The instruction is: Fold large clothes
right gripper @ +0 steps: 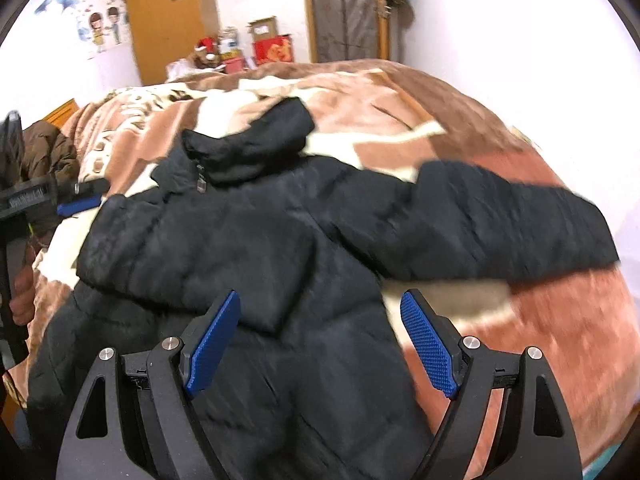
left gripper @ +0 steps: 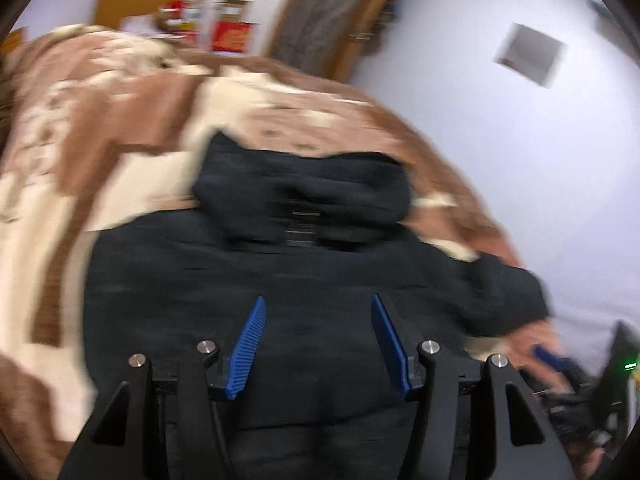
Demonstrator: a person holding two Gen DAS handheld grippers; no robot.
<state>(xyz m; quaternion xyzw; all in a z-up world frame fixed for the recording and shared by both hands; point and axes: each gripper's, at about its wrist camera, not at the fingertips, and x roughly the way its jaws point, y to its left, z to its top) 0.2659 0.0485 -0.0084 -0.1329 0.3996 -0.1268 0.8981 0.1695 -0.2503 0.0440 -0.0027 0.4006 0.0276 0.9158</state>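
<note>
Lying on the blanket-covered bed (right gripper: 460, 120), the black puffer jacket (right gripper: 260, 240) fills both views. My left hand-held gripper (left gripper: 318, 344) stands open above the jacket's body, nothing between its pads. My right hand-held gripper (right gripper: 320, 344) is likewise open and empty. Only the right view shows one sleeve (right gripper: 512, 224) spread sideways and a brown garment (right gripper: 44, 152) at the bed's far left.

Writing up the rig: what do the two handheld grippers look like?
Both match. The left gripper and right gripper have matte black angular frames with triangular cut-outs, silver round pivot bolts, and blue textured pads on the two fingers. The left gripper's side, seen from the right wrist camera, bears small white lettering, too blurred to read.
</note>
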